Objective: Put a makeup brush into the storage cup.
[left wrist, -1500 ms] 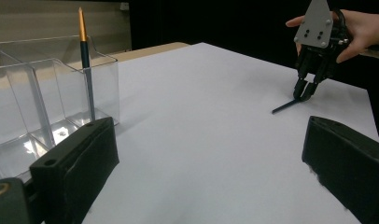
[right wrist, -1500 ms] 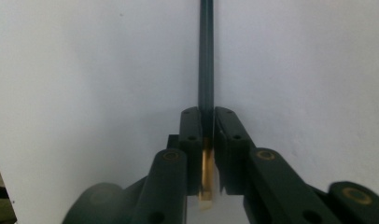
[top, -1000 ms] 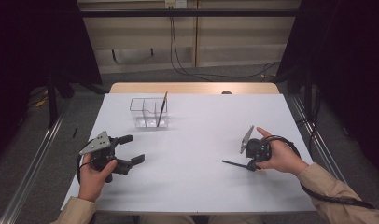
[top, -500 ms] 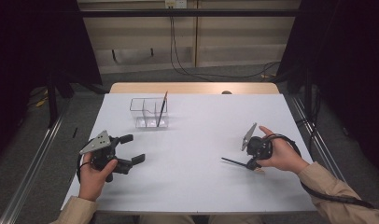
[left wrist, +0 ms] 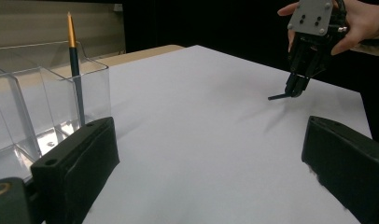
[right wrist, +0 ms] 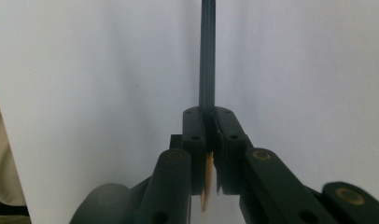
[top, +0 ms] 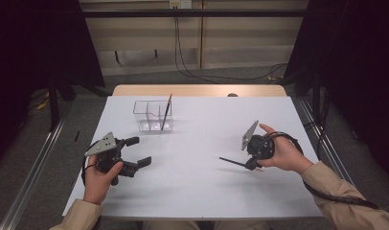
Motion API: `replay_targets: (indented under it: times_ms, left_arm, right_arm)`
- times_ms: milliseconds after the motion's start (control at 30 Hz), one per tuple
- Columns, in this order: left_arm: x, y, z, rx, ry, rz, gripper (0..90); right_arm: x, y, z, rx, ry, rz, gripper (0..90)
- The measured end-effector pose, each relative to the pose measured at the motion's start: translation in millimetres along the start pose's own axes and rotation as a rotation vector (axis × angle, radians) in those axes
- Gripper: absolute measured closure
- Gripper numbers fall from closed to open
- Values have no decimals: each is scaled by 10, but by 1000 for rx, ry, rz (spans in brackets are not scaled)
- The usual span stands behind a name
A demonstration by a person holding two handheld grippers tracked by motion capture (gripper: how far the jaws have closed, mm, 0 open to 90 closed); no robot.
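My right gripper [top: 251, 165] is shut on a dark pencil [top: 232, 161] at the right of the white table [top: 202, 187], with the pencil sticking out leftward. In the right gripper view the pencil [right wrist: 207, 56] runs straight up from the closed jaws, its gold end below them. My left gripper [top: 139, 151] rests open and empty at the front left. A clear plastic holder [top: 152, 115] stands at the back left with another gold-tipped pencil [top: 166, 111] leaning in it. The left gripper view has the holder [left wrist: 43, 107], its pencil [left wrist: 74, 70] and the far right gripper [left wrist: 295, 88].
The table's far edge is a wooden strip [top: 197, 90]. Metal rails [top: 34, 163] run along the floor on both sides, and cables [top: 192, 52] hang behind the table. A cable [top: 341, 199] trails from my right hand.
The right gripper has lifted and tilted slightly with the pencil held in it. The left gripper has stayed still.
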State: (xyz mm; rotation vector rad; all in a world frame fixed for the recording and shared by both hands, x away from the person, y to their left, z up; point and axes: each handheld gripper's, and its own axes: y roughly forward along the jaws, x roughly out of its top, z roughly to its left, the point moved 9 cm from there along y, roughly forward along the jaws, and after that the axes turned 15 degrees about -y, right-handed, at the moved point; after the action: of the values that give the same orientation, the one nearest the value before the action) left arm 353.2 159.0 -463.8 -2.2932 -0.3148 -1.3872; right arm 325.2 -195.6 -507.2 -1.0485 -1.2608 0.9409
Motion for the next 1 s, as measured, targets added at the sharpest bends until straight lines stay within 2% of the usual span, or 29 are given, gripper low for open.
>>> replay_targets:
  times_ms: [533,1000]
  left_arm:
    - [0,65,-19,-10,1,10,36]
    - [17,216,-100,-39,17,41,35]
  right_arm:
    - [335,-2,15,12,-57,-21,840]
    - [479,23,26,19,-92,-21,839]
